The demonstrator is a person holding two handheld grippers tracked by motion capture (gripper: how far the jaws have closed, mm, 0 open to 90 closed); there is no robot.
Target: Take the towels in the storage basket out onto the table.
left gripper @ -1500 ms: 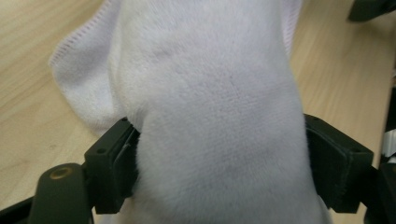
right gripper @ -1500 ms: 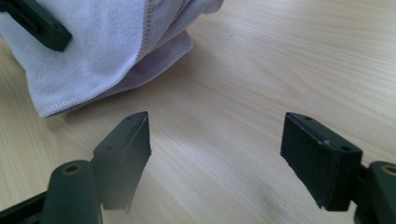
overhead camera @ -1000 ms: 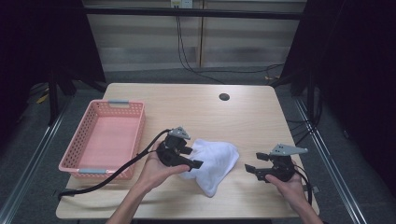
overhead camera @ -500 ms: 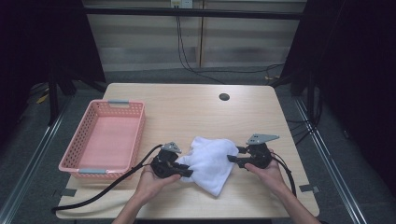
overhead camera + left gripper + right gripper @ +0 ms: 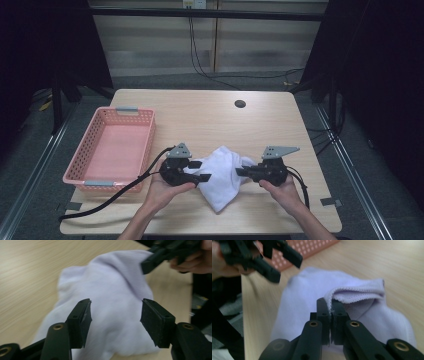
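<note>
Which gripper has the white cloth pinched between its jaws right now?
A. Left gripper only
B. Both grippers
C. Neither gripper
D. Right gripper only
D: in the right gripper view the right gripper has its jaws shut on the hemmed edge of the white cloth, while the left gripper stands with jaws apart over the cloth, pads not pressing it.

No readable text or labels
</note>
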